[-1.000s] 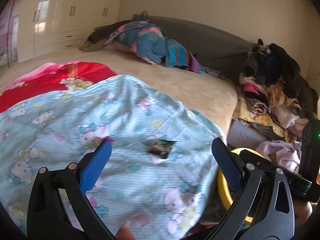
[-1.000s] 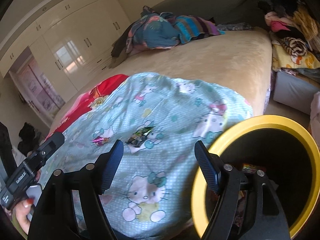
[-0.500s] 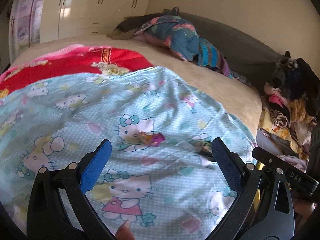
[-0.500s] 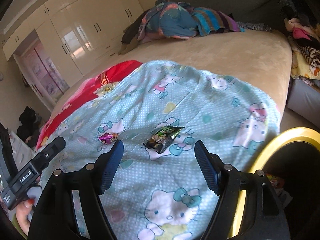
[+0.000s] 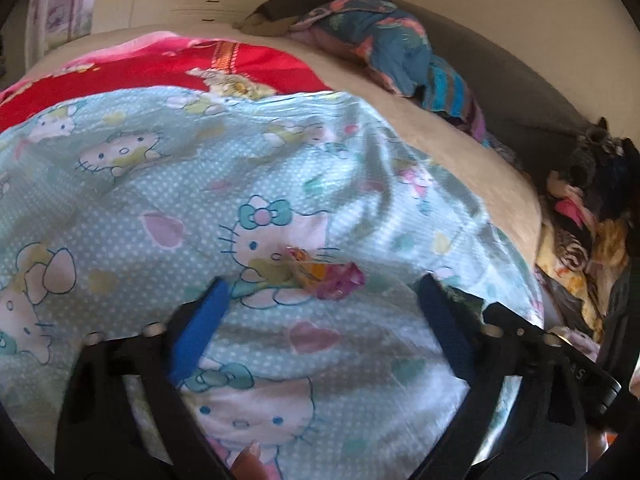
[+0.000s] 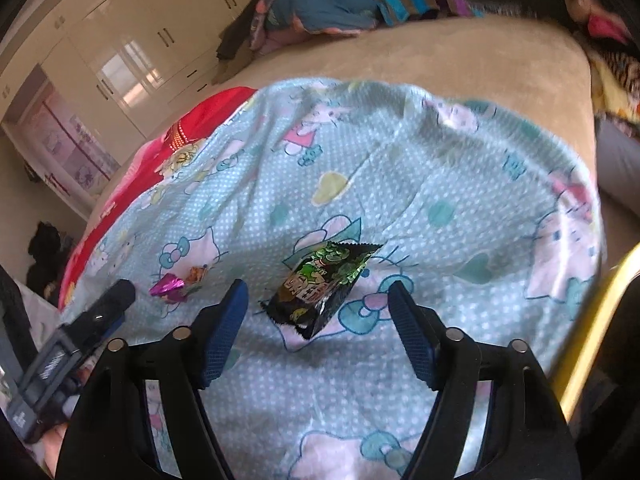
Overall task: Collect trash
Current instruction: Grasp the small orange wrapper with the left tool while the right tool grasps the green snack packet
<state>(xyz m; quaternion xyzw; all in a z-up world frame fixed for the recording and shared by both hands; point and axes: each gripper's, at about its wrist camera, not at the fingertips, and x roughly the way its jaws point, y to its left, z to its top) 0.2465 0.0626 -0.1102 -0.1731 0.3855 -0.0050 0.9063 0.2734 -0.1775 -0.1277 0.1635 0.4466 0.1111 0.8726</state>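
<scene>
Blue cartoon quilt [image 6: 460, 184], red blanket [image 5: 168, 68], clothes heap [image 5: 392, 48], wardrobe [image 6: 132, 40]

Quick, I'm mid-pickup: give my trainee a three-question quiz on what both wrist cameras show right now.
1. True or false: the right tongs already clamp the dark green snack packet.
2. Which piece lies ahead of the left tongs? A) pink candy wrapper B) bottle C) tissue
3. What do both pieces lie on?

Key: 1. False; the jaws are closing, not touching it. 2. A. 3. The light blue cartoon-cat blanket.
</scene>
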